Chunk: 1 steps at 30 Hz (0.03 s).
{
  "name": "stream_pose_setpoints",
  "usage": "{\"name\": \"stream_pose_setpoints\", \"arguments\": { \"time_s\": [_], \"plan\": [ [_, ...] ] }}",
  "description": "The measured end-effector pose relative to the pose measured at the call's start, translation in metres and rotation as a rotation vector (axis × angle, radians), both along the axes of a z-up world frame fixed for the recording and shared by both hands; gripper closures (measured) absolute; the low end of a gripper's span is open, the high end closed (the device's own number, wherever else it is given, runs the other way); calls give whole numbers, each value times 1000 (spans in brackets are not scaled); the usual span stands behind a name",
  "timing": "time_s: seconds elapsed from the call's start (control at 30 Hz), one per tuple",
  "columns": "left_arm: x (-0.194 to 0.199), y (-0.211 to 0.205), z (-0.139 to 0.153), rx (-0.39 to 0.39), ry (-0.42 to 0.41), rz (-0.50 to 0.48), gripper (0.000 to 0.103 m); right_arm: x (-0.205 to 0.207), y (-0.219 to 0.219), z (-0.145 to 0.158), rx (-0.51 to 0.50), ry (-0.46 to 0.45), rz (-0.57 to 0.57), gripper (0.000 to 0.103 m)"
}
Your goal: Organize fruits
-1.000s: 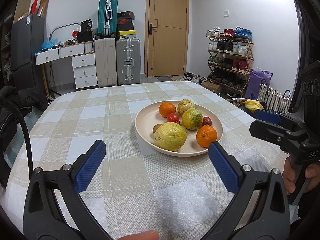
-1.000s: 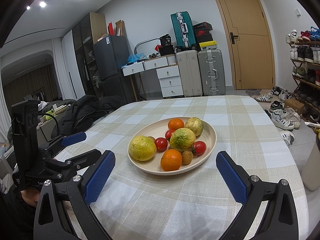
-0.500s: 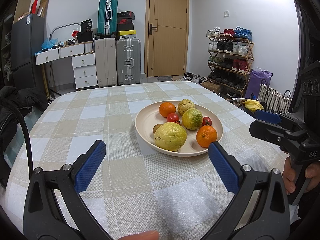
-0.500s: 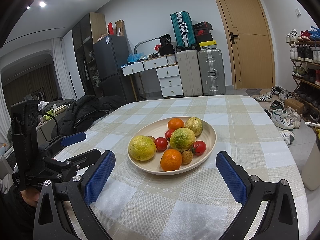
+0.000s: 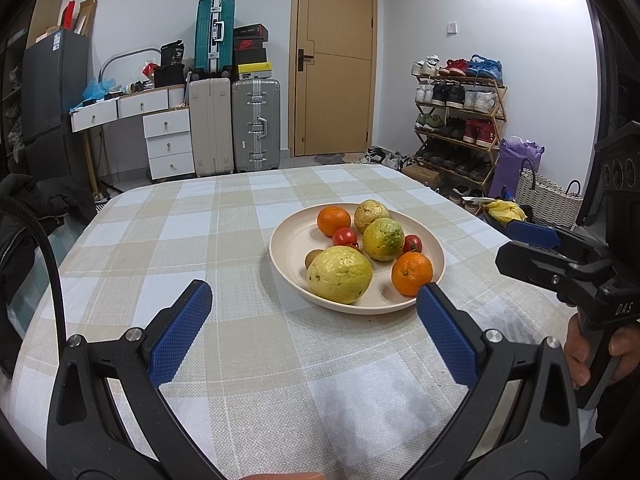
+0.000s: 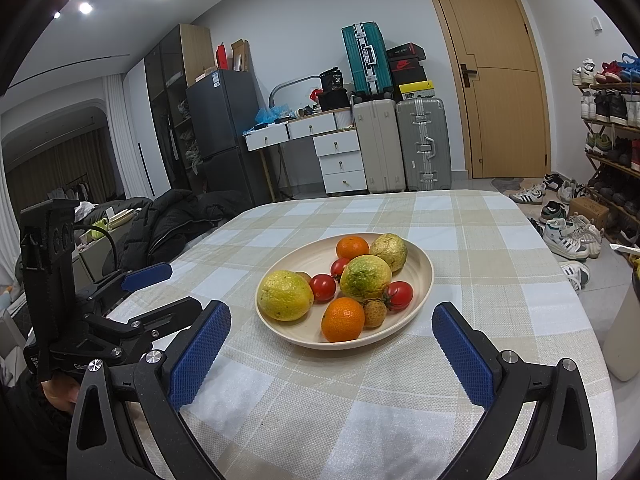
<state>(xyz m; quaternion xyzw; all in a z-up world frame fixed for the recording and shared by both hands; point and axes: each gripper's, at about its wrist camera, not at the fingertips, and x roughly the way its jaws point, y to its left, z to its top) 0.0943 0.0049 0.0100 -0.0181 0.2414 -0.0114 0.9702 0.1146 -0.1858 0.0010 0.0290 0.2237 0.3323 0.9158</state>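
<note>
table (image 5: 224,360): checked beige/white cloth, rounded edges; near edge under both grippers, far edge toward the door, right edge drops to floor with shoes. Bare cloth all round the plate, widest on the left and far sides.
plate (image 5: 292,248): cream, shallow, right of table centre in left wrist view; centre in right wrist view (image 6: 420,280). Rim free on every side, nothing touching it from outside.
left gripper (image 5: 314,300): low over near edge of table, jaws spread wide, holding nothing; right blue pad overlaps plate's near rim in view, contact cannot tell. Also seen from the right wrist at far left (image 6: 160,292), apart from plate.
right gripper (image 6: 331,324): jaws spread wide, holding nothing, just short of plate's near rim. Seen from left wrist at right edge (image 5: 524,246), off to the plate's right, hand on its handle.
large yellow fruit (image 5: 339,274): biggest piece, near-left of plate, touching the kiwi behind it.
green-yellow fruit (image 5: 383,238): plate centre, fruit packed round it.
rough yellow fruit (image 5: 371,216): far side of plate.
near orange (image 5: 412,273): near-right, by rim, closest to left gripper's right pad.
far orange (image 5: 333,220): far-left of plate.
tomatoes (image 5: 345,237): small, red, tucked between bigger fruit; another at the right (image 5: 413,243).
kiwi (image 5: 313,258): small, brown, half hidden behind large yellow fruit.
small brown fruit (image 6: 375,312): beside near orange, right wrist view only.
surroundings: suitcases (image 5: 256,124), drawers, door, shoe rack (image 5: 456,120), all well apart from table.
</note>
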Motion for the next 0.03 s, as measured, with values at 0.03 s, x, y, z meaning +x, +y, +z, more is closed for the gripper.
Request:
{"name": "stream_pose_setpoints", "arguments": {
  "time_s": [0.03],
  "plan": [
    [0, 0, 0, 0, 1, 1, 1, 0, 0, 0, 0, 0, 0, 0]
  ]
}}
